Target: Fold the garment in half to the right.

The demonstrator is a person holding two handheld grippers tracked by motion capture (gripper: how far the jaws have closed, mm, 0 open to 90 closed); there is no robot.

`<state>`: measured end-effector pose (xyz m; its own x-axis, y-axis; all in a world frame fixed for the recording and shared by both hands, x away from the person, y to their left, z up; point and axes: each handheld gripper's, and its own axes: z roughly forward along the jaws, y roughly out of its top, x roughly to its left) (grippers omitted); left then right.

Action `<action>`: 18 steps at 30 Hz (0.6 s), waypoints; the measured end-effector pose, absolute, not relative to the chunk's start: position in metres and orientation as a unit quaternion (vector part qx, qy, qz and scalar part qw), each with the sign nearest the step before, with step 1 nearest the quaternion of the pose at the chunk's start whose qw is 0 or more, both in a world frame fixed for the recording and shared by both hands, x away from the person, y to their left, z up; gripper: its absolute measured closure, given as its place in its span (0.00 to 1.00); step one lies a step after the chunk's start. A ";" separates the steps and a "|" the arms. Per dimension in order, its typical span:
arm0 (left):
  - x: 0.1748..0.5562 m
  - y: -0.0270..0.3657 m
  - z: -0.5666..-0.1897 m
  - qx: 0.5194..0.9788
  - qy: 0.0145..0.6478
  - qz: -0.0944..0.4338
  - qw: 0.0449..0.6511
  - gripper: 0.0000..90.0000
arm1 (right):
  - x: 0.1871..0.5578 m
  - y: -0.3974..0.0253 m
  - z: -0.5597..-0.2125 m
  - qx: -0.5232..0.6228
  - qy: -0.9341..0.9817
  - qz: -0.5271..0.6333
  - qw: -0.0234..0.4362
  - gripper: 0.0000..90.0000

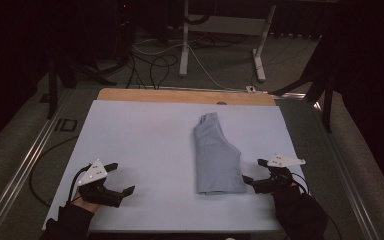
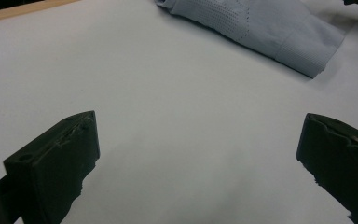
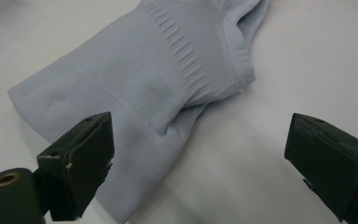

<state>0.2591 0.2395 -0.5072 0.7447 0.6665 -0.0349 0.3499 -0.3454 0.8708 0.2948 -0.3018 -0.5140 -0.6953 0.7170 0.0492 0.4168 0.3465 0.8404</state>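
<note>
room: dark, floor (image 1: 220,60) beyond the table with loose cables (image 1: 155,65) and a white desk frame (image 1: 220,30) at 12 o'clock.
table: one, wooden edge (image 1: 180,95) showing at the far side; rest covered.
sheet: one pale sheet (image 1: 140,150) over the tabletop, likely there to give plain contrast under the cloth.
garment: one light blue-grey knit piece (image 1: 217,155), folded flat, lying right of centre, about 3 o'clock from the sheet's middle; long axis runs 12 to 6. Ribbed bands and a hem visible in the right gripper view (image 3: 158,88); in the left gripper view it sits far off at 1 o'clock (image 2: 261,28).
garment state: looks already folded narrow; near edge squared, probably laid so for another fold or a pickup. Judgement only.
grippers: two, one per hand.
right gripper: (image 1: 256,171) at 3 o'clock of the garment's near corner, just beside it; jaws spread wide, nothing between them but cloth edge and sheet (image 3: 200,154). One jaw hangs over the ribbed hem; cannot tell if it touches. Placed to take that corner, I'd say.
left gripper: (image 1: 121,177) at 9 o'clock, well apart from the garment, jaws wide, bare sheet between (image 2: 200,158). Seems parked, waiting.
hands: two, dark sleeves, entering at 6 o'clock.
next: right closes on the hem; risk of catching one layer only.
</note>
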 end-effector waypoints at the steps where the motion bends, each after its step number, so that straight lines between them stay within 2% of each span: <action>1: 0.259 0.240 -0.507 0.803 0.316 0.166 0.477 0.00 | 0.293 -0.302 -0.516 0.354 0.803 0.449 0.168 0.09; 18: 0.260 0.239 -0.512 0.809 0.312 0.165 0.470 0.00 | 0.286 -0.290 -0.526 0.345 0.812 0.436 0.176 0.09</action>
<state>0.2598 0.2392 -0.5123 0.7510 0.6598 -0.0265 0.3493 -0.3628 0.8639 0.2862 -0.2897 -0.5262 -0.7000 0.7140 0.0147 0.4073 0.3822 0.8295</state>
